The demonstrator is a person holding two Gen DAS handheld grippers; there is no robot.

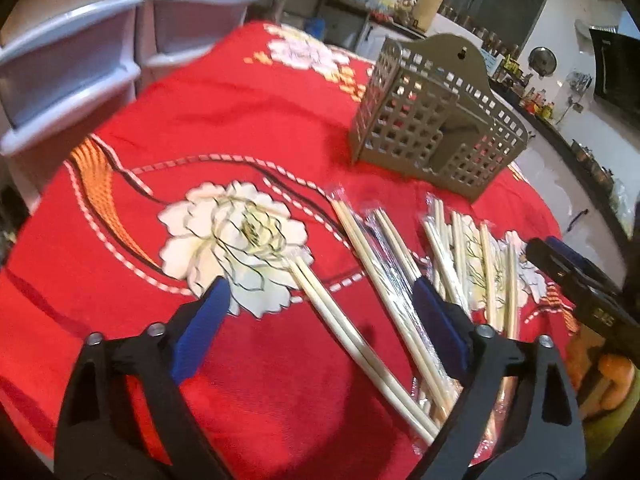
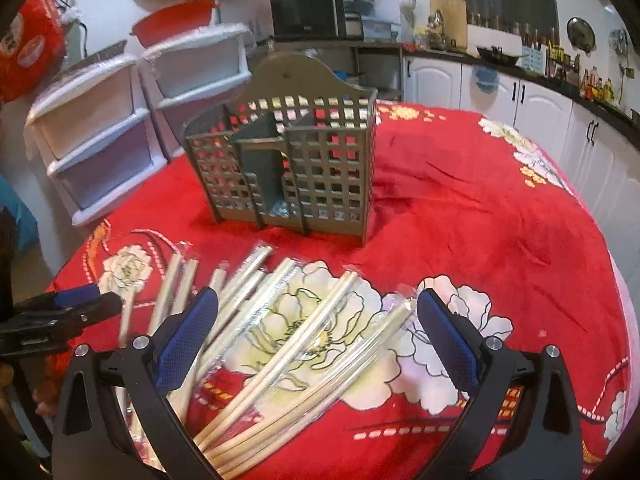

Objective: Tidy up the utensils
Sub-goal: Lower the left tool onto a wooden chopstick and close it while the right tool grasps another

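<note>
Several pairs of pale wooden chopsticks in clear wrappers lie fanned out on the red flowered tablecloth; they also show in the right wrist view. A grey-brown lattice utensil holder stands upright behind them, also in the right wrist view, and looks empty. My left gripper is open just above the chopsticks, one pair between its fingers. My right gripper is open over the pile. Each gripper shows at the edge of the other's view: the right one, the left one.
White plastic drawer units stand off the table's far left edge. Kitchen cabinets and a cluttered counter run behind and to the right. The round table's edge curves close on the right.
</note>
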